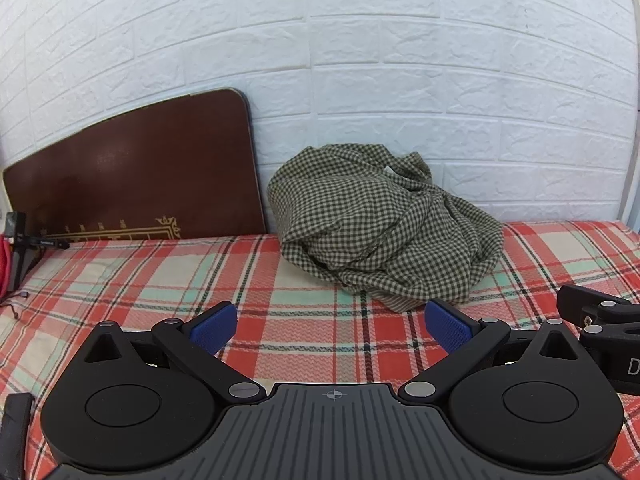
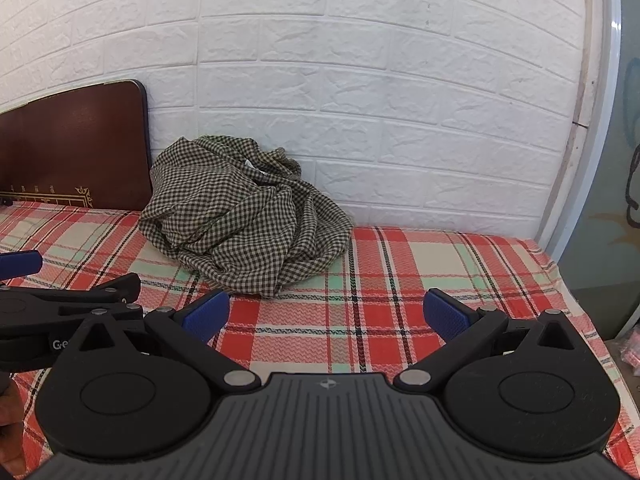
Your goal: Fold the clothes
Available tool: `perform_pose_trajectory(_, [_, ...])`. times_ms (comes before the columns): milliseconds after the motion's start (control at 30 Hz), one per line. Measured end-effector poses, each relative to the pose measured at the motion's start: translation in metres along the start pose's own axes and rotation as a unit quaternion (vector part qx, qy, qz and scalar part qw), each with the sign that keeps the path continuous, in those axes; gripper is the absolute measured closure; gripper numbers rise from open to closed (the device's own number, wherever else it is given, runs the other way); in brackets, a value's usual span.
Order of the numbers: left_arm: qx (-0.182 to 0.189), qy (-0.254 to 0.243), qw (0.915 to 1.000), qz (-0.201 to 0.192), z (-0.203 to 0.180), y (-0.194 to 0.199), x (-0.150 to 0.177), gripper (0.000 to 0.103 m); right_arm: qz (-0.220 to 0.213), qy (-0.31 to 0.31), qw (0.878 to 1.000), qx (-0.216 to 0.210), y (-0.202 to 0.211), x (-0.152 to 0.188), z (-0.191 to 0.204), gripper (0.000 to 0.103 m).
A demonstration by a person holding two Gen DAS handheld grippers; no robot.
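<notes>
Left hand-held gripper (image 1: pixel 331 327): jaws spread wide, nothing between them, low over the plaid bed cover (image 1: pixel 160 280).
Right hand-held gripper (image 2: pixel 326 314): equally wide and empty, just beside the left one.
Checked garment (image 1: pixel 380 224): crumpled heap ahead of both, against the white brick wall (image 1: pixel 400 60), untouched.
Risk: a pinch into the heap would likely catch several layers at once, or snag the bed cover beneath, so the garment would lift as a bundle rather than spread.
Left view only: whole brown board (image 1: pixel 136 176) ahead-left, black stand (image 1: pixel 18 248).
Right view only: bed's right edge, painted door (image 2: pixel 616 160), fingers (image 2: pixel 10 420) at lower left.
</notes>
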State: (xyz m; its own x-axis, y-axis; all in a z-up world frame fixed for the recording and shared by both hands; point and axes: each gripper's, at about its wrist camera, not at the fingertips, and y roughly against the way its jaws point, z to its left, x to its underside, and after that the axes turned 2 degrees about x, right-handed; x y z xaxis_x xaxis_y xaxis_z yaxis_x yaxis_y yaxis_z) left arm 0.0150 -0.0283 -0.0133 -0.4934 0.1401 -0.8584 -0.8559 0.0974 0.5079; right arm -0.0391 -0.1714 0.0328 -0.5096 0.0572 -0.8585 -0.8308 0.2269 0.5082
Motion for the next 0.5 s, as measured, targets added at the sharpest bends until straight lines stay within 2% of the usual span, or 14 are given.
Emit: perform_pose_trajectory(500, [0.0, 0.001, 1.0, -0.002, 0.0028, 0.0064, -0.0022, 0.0, -0.005, 0.003, 1.0, 0.0, 0.0055, -0.0024, 0.0019, 0.0])
